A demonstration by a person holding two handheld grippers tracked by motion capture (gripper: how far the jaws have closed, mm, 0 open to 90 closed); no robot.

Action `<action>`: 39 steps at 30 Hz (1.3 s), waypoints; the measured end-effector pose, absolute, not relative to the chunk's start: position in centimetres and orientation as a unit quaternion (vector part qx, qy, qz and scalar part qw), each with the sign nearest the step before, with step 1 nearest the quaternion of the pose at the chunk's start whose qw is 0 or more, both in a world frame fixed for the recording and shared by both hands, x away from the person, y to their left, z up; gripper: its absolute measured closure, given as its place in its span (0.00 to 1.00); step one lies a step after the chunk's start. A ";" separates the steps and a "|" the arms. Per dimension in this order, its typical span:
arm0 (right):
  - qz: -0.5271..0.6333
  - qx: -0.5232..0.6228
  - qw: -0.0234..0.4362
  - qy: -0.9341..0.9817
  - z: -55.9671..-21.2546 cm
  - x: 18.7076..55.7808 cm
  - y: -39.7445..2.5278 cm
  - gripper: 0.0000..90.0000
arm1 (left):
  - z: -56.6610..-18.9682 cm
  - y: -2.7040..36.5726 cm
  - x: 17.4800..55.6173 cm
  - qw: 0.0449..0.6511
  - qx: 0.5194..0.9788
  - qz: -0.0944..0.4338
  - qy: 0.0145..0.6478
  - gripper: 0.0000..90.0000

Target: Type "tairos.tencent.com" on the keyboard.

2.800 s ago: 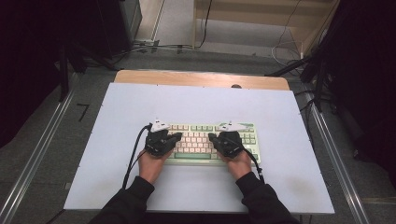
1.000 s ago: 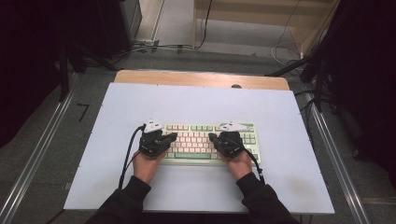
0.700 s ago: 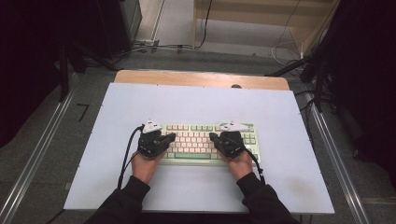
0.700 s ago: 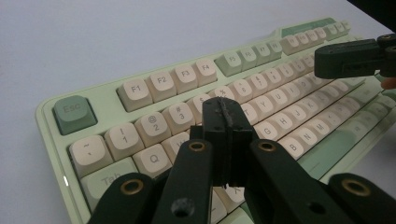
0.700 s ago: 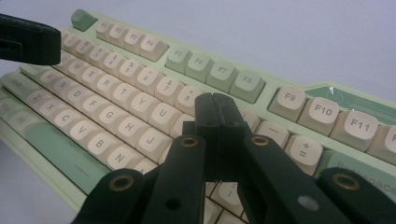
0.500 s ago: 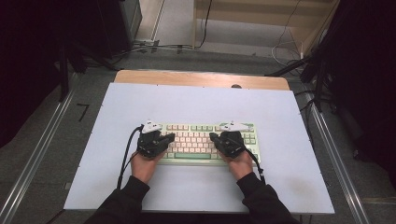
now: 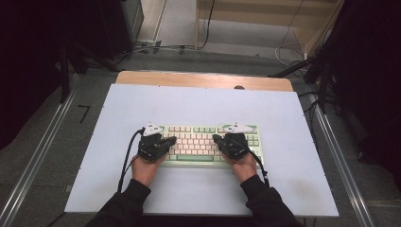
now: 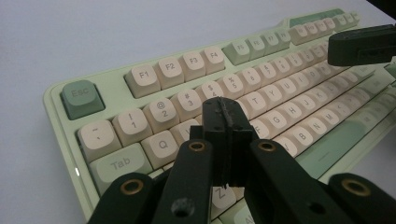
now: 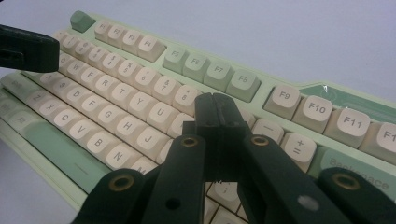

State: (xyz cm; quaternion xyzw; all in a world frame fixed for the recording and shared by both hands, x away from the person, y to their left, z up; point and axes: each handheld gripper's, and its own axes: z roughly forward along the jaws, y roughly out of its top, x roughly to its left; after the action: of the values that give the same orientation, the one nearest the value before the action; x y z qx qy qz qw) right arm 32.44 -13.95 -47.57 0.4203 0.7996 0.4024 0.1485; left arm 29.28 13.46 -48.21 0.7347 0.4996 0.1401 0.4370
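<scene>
Keyboard point(image 7: 208, 142): pale green case, cream and sage-green keycaps with rounded tops; lies flat near the middle of the bench, long side across the person's front.
Keycaps: smooth, matte; a green Esc key point(image 8: 81, 96) sits at one corner, and a long green spacebar point(image 9: 56, 149) runs along the near edge.
Bench point(image 7: 198, 101): plain white top, flat and matte, with a strip of bare wood point(image 7: 203, 79) along its far edge.
Surroundings: grey floor with metal rails point(image 7: 42, 151) on both sides; loose cables point(image 7: 156, 47) lie on the floor beyond the bench, and dark curtains hang at left and right.
Left tongs point(image 8: 227, 116): black, hard plastic with brass-coloured rivets; jaws pressed together, nothing between them; tip hovers over the W–E keys, contact with them cannot be told.
Right tongs point(image 9: 217, 109): same make; jaws closed tight, gripping nothing; tip is over the keys just below the number row, near 9 and 0.
Obstruction: each pair of tongs and its hand hides the keys beneath it in the high view.
Hands point(image 7: 144, 170): held at the keyboard's left and right ends, with dark sleeves point(image 7: 265, 205).
</scene>
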 end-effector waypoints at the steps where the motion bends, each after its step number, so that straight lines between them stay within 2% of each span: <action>1: 0.403 0.420 0.149 0.799 -47.6 32.4 -14.0 0.97 | -48.2 13.4 29.3 0.437 0.735 0.140 0.500 1.00; 39: 0.403 0.417 0.150 0.801 -47.5 32.3 -13.9 0.97 | -48.9 12.7 29.3 0.404 0.756 0.138 0.497 1.00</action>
State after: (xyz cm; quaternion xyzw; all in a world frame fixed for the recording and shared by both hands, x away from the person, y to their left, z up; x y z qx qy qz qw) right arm 32.28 -13.85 -47.50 0.4173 0.8007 0.4030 0.1495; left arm 29.33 12.74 -48.95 0.7557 0.4972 0.1376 0.4036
